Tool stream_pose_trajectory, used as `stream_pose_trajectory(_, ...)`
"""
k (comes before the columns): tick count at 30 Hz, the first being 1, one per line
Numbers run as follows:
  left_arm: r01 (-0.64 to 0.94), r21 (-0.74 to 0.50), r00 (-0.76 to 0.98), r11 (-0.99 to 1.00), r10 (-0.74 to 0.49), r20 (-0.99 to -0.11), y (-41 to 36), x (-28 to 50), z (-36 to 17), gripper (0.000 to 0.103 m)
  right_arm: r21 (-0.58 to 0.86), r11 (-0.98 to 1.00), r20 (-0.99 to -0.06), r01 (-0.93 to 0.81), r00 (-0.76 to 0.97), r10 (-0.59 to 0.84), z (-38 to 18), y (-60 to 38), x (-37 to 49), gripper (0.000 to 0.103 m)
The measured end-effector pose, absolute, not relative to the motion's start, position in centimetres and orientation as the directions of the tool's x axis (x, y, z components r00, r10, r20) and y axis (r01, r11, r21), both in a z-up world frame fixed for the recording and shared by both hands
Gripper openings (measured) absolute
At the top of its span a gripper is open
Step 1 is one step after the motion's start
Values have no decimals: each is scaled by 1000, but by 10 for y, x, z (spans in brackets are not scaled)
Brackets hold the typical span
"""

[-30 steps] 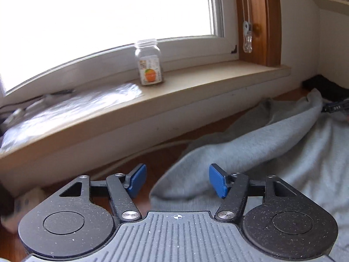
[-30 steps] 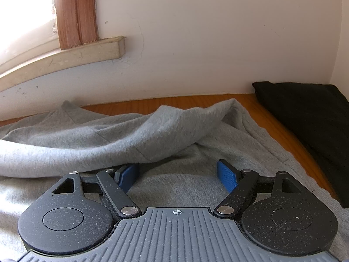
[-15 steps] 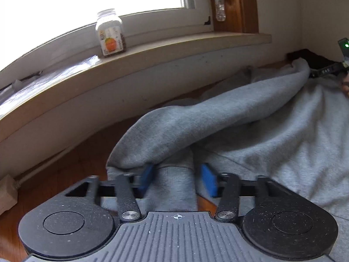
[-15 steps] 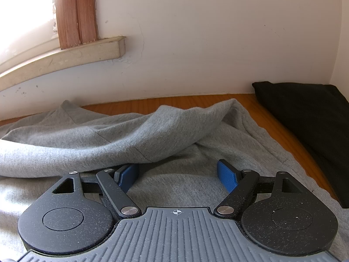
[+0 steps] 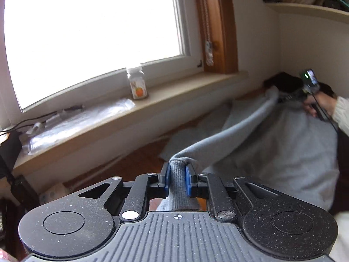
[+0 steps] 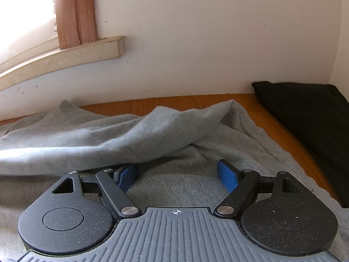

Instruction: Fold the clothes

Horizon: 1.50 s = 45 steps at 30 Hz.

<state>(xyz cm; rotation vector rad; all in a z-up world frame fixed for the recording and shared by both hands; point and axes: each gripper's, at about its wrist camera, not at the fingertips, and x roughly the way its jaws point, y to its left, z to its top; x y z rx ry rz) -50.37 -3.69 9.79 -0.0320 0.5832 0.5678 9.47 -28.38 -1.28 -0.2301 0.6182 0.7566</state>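
Wooden tabletop (image 6: 192,100) under a windowsill (image 5: 178,89) carries the grey sweatshirt (image 6: 178,183). Left gripper (image 5: 177,180) has just closed, pinching its cuff (image 5: 178,174); right gripper (image 6: 177,173) hovers wide apart over the cloth.

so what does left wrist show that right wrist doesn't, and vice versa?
Left wrist only: the left gripper shut on the ribbed cuff of the grey sweatshirt's sleeve, its jaws having just closed on it; a jar on the windowsill; bookshelf; the person's hand holding the right gripper from outside.
Right wrist only: the right gripper open, pads clear of the fabric below; the black garment laid out flat.
Both: the grey sweatshirt, wooden table, window frame.
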Motion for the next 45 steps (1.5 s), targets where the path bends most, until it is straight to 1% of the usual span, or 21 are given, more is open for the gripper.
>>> stream_pose_trajectory(1,-508,122,688,853,486,-539,-41,-506,95,23,21,713,-600,-701,562,570,-13,-284,95,79)
stream_pose_trajectory(2,-502,115,689,857,477,-545,-42,-508,92,25,21,713,-600,-701,562,570,-12,-284,95,79)
stream_pose_trajectory(5,-493,96,694,865,457,-556,-43,-510,83,28,22,713,-600,-701,561,570,-11,-284,95,79)
stream_pose_trajectory(7,-494,95,693,864,458,-557,-40,-509,81,39,22,713,-600,-701,561,570,-10,-285,95,79)
stream_pose_trajectory(11,-498,79,691,863,450,-566,-27,-496,75,43,23,713,-600,-701,560,570,-10,-285,96,79)
stream_pose_trajectory(13,-498,68,689,864,442,-574,-20,-484,69,53,24,713,-601,-701,560,571,-10,-285,96,79)
stream_pose_trajectory(15,-494,58,687,867,431,-585,-12,-471,60,56,24,713,-600,-701,560,571,-10,-285,96,79)
stream_pose_trajectory(22,-506,-25,659,862,367,-656,36,-422,13,57,25,712,-600,-702,559,572,-9,-286,97,79)
stream_pose_trajectory(26,-490,-104,691,866,313,-652,52,-415,3,54,25,713,-600,-701,559,571,-9,-285,96,79)
stream_pose_trajectory(27,-485,-135,704,864,294,-647,54,-416,4,41,26,712,-601,-701,559,572,-9,-285,96,79)
stream_pose_trajectory(28,-474,-163,717,865,272,-641,55,-417,4,11,26,712,-601,-701,558,572,-9,-285,96,79)
stream_pose_trajectory(29,-464,-159,724,872,269,-636,51,-417,6,1,27,712,-601,-702,558,573,-9,-285,96,79)
stream_pose_trajectory(31,-446,-122,729,887,280,-625,42,-416,11,2,29,712,-601,-702,557,574,-9,-286,96,79)
stream_pose_trajectory(33,-454,-103,748,885,316,-584,35,-420,22,2,30,711,-600,-702,556,575,-8,-286,97,79)
stream_pose_trajectory(36,-526,-96,776,845,430,-461,37,-434,52,2,33,711,-600,-702,555,576,-7,-287,97,79)
stream_pose_trajectory(37,-564,-85,762,822,478,-437,41,-435,60,2,35,711,-599,-702,555,577,-7,-287,97,79)
stream_pose_trajectory(38,-596,-56,733,801,514,-445,45,-432,62,2,37,711,-599,-702,554,578,-7,-287,98,79)
stream_pose_trajectory(41,-645,34,634,764,559,-534,59,-413,50,3,39,713,-597,-700,556,578,-6,-288,98,79)
stream_pose_trajectory(42,-660,49,604,750,568,-558,61,-409,45,11,40,713,-597,-700,555,579,-6,-289,98,79)
stream_pose_trajectory(43,-670,61,590,740,580,-562,61,-407,42,24,42,713,-597,-699,555,579,-6,-289,99,79)
stream_pose_trajectory(45,-668,83,594,740,597,-539,51,-406,41,36,44,714,-598,-699,554,579,-5,-290,99,79)
